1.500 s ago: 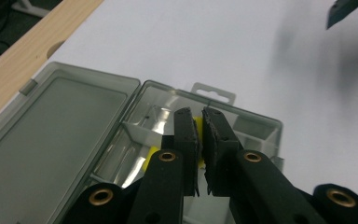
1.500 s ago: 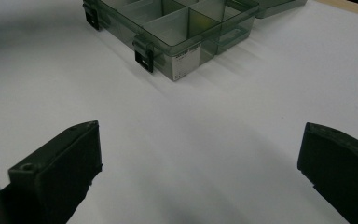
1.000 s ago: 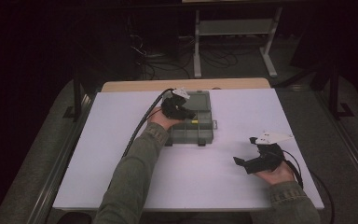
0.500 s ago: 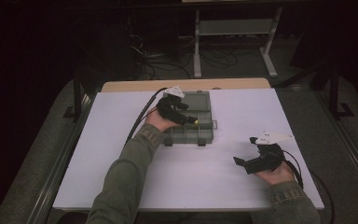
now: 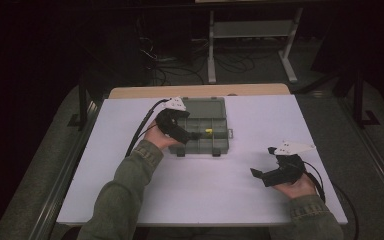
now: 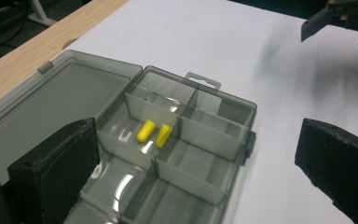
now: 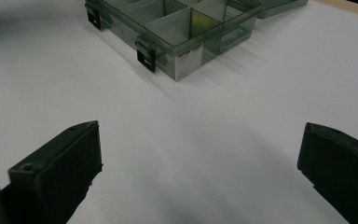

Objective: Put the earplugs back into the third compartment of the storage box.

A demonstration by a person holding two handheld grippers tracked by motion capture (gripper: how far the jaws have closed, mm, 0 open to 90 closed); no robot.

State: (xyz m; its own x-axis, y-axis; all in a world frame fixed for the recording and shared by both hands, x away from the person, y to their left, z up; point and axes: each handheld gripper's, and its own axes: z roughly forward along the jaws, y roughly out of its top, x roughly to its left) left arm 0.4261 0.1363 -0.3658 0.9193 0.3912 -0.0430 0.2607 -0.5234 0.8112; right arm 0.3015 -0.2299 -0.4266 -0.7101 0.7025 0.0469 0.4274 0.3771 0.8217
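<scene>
Nearest me, my right gripper (image 5: pixel 263 175) hovers low over the white table sheet (image 5: pixel 240 200), jaws spread wide, empty. Farther off, my left gripper (image 5: pixel 192 134) hangs over the smoky transparent plastic compartment box (image 6: pixel 200 140), jaws spread too. Two small yellow plugs (image 6: pixel 154 132) lie in a middle compartment. The jaw cuts off the box's near corner.

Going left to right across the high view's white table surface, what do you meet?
Left gripper over the open smoky-grey clear plastic compartment box → small yellow pieces inside it → bare white board → right gripper, open.
</scene>
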